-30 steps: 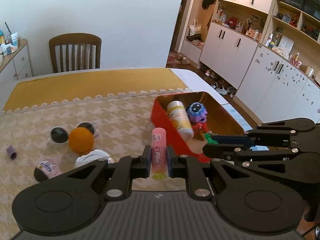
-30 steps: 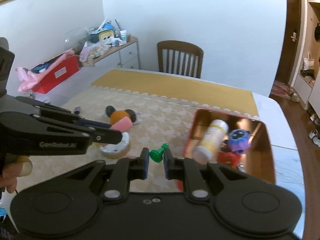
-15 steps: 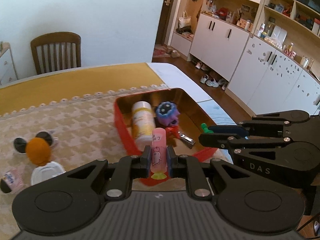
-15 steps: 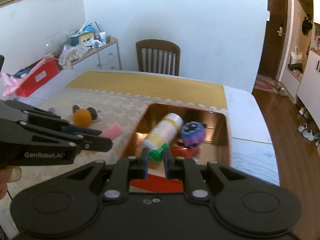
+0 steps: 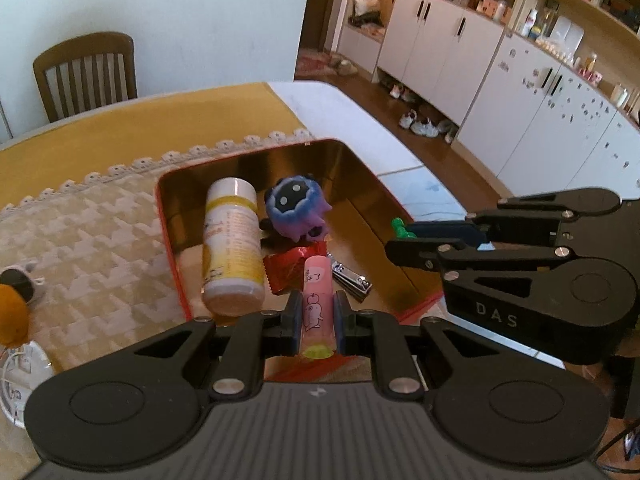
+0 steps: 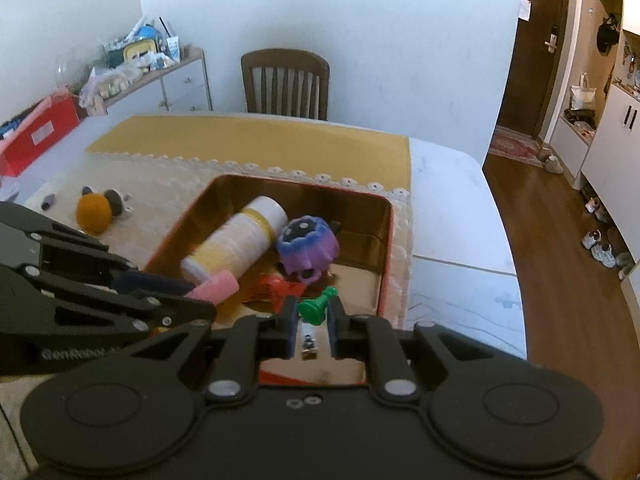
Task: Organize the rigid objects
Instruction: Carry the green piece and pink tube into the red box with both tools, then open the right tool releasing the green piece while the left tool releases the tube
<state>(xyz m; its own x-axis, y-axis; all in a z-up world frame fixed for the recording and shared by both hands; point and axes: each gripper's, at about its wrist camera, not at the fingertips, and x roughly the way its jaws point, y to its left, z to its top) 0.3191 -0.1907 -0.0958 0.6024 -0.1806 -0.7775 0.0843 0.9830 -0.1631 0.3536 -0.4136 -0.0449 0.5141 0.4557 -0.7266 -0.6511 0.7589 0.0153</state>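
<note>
Left wrist view first: our left gripper (image 5: 317, 317) clamps a pink tube (image 5: 317, 305) above the red tin's (image 5: 168, 216) near edge, its lower end cut off behind the fingers. A white bottle (image 5: 232, 248) and purple toy (image 5: 296, 210) lie inside; nail clippers (image 5: 352, 276) are half hidden.

Right wrist view: our right gripper (image 6: 313, 317) pinches a green pawn (image 6: 317, 305) (slightly blurred) over the tin's near right corner.

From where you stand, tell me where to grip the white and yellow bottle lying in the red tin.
Grip the white and yellow bottle across its middle, coming from above. It lies on its side in the red tin, so the round sides face up; the tin wall blocks one flank and the purple toy crowds the other.
</note>
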